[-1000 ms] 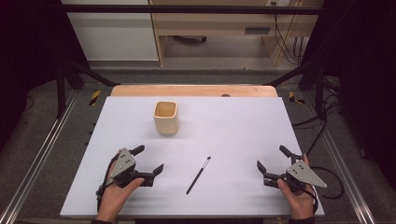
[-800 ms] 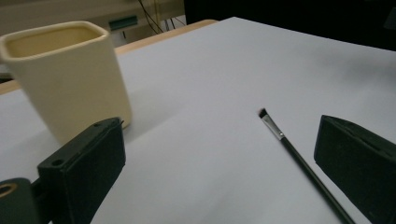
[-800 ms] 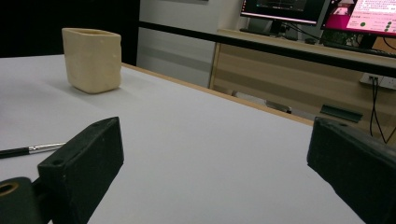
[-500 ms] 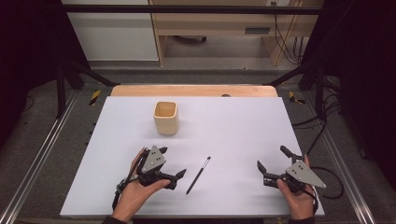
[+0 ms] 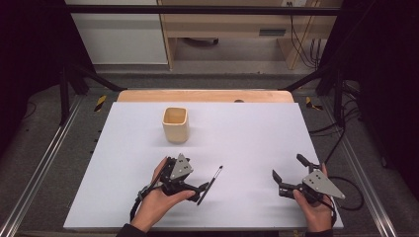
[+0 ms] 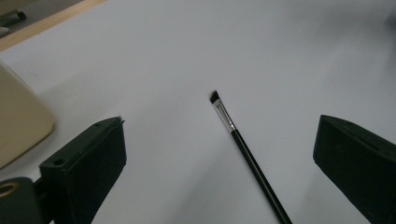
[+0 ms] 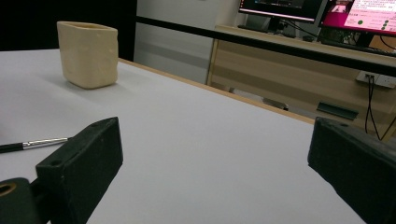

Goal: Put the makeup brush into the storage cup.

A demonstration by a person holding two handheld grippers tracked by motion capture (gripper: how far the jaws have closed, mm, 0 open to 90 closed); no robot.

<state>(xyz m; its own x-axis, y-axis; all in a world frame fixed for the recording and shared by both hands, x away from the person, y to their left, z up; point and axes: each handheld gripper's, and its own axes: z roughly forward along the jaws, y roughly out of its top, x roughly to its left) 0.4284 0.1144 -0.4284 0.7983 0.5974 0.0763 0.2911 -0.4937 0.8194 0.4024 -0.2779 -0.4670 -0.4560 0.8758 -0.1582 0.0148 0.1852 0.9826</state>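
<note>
A thin black brush with a silver ferrule lies on the white table, bristles pointing away from me. My left gripper is open right beside it. In the left gripper view the brush lies between the two spread jaws, nearer the right one, and my left gripper touches nothing. A cream cup stands upright farther back, with its side at the left edge of that view. My right gripper is open over bare table at the front right. Its view takes in the cup and the brush's ferrule end.
A wooden strip runs along the table's far edge. Metal rails flank the table on both sides. Beyond it stand a wooden bench and monitors. Cables lie to the right of the table.
My left gripper has moved right across the table, from the front left to the brush. The right gripper, the brush and the cup have stayed put.
</note>
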